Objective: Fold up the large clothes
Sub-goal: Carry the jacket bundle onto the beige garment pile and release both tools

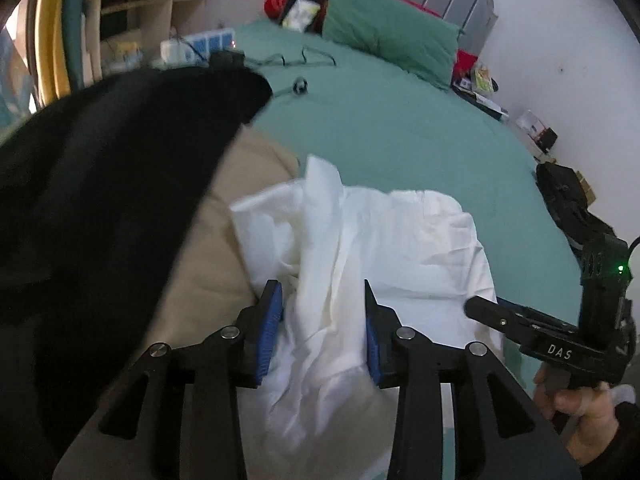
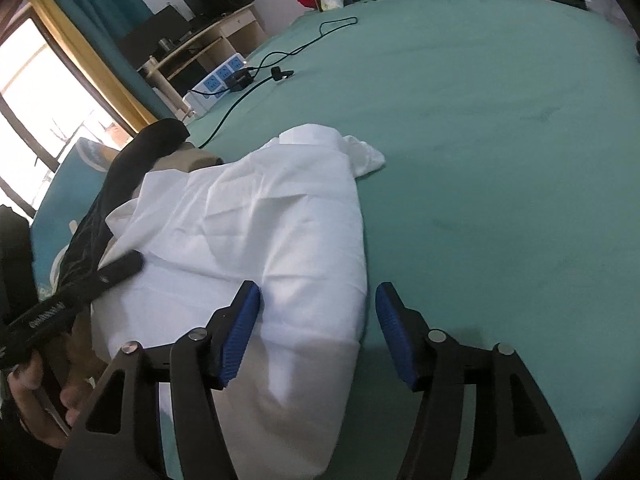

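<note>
A white garment [image 1: 384,248] lies crumpled on the green bed sheet [image 1: 400,128], partly over a beige garment [image 1: 208,248]. My left gripper [image 1: 320,286] is open, and a raised ridge of the white cloth runs between its blue pads without being pinched. In the right wrist view the white garment [image 2: 256,224] looks flatter. My right gripper [image 2: 318,288] is open over its near right edge, with the cloth under the left pad and bare sheet under the right. The right gripper [image 1: 480,308] also shows beside the cloth, held by a hand.
A black garment [image 1: 100,200] lies piled at the left over the beige one. Farther up the bed are a black cable [image 2: 280,56], a white power strip [image 2: 216,84], a green pillow [image 1: 392,36] and red cushions. A black bag [image 1: 568,200] sits at the bed's right edge.
</note>
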{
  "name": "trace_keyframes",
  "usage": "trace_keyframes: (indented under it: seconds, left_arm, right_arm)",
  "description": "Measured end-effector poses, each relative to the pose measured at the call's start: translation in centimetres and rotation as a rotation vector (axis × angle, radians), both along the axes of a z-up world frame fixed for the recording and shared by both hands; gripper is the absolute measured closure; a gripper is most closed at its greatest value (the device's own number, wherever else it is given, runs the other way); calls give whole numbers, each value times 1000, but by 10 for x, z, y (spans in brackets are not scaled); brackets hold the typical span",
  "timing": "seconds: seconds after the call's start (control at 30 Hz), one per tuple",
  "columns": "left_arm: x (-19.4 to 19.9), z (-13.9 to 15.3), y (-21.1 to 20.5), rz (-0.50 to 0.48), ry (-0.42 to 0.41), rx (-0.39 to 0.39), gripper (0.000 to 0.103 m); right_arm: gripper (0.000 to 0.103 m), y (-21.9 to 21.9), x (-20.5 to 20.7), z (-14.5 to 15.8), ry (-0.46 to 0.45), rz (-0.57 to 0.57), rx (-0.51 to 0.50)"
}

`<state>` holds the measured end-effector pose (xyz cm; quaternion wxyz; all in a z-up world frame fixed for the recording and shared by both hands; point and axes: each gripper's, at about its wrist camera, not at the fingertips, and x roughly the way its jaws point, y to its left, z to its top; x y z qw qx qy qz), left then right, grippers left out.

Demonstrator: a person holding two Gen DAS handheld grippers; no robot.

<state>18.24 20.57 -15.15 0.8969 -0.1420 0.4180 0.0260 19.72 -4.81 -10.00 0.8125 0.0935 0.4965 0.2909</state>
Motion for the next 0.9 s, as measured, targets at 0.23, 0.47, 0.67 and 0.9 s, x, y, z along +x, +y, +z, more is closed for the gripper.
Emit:
trace_keyframes:
  seconds: [0.23,0.47,0.67,0.9]
  left_arm:
    - [1,-15,0,-4,86,23,64]
    - [-9,-9,-2,22,76,43,64]
    - [-35,17,1,75,-8,47,64]
    - [-59,18,-10,83,-24,-25,64]
  right_arm:
    - [43,-9,-8,11,-5,-20,-74]
    - [36,-13,-11,7,32,-16,-112]
    - [36,-21,-20,9,63,-33,-118]
    - [36,-32,-37,17,61,-51,-121]
